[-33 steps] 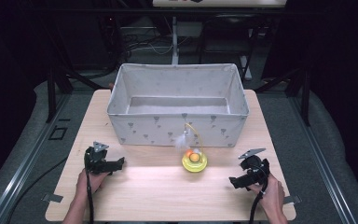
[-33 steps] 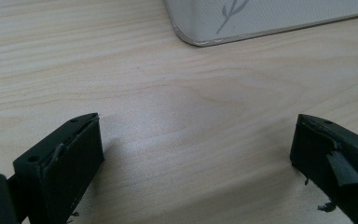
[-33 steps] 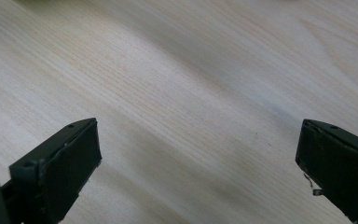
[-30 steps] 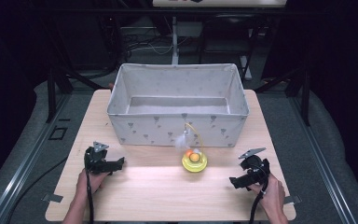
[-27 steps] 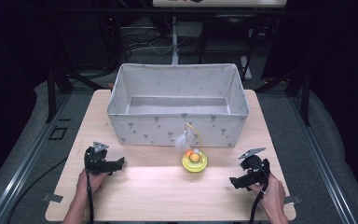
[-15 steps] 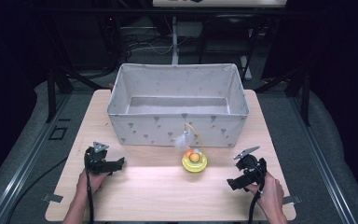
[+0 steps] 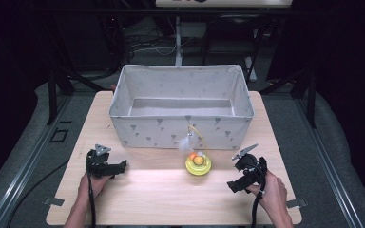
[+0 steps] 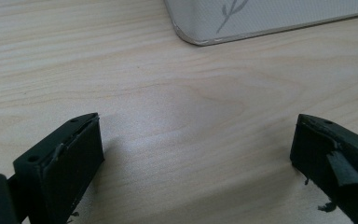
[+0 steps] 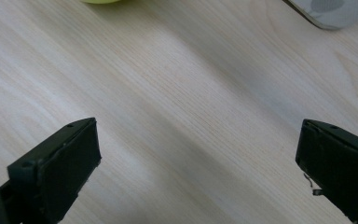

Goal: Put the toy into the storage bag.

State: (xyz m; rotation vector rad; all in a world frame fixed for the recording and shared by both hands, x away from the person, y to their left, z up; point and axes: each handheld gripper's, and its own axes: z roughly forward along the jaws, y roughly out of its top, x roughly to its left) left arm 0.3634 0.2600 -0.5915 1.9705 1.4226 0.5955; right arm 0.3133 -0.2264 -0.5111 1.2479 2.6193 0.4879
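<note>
- Since the earlier frames, the right tongs [image 7: 241,178] have shifted slightly inward along the bench [image 7: 171,199], toward the yellow toy; the left tongs [image 7: 111,167] sit where they were, and the bin and toy are unmoved.
- Count: two tongs, one fabric bin, one yellow toy, one bench.
- Left tongs: held by the person's left hand [image 7: 91,183] near the bench's near-left part. In the left gripper view both black jaws stand wide apart with bare wood between them; nothing is held.
- Right tongs: held by the person's right hand [image 7: 272,189] near the bench's near-right part. In the right gripper view the jaws are likewise spread wide over bare wood; nothing is held.
- One pale fabric bin [image 7: 180,127], rectangular and open-topped, stands on the far half of the bench. Its walls carry a small grey printed motif. Its interior appears empty as far as the high view shows. A rounded lower corner of it appears at the top of the left gripper view [image 8: 261,18] and of the right gripper view [image 9: 335,11].
- One yellow toy [image 7: 198,163], a round dish with orange balls in it, sits on the bench just in front of the bin's near wall, between the two tongs and nearer the right. A thin curved wire with a white tuft rises from it. Neither tongs touch it.
</note>
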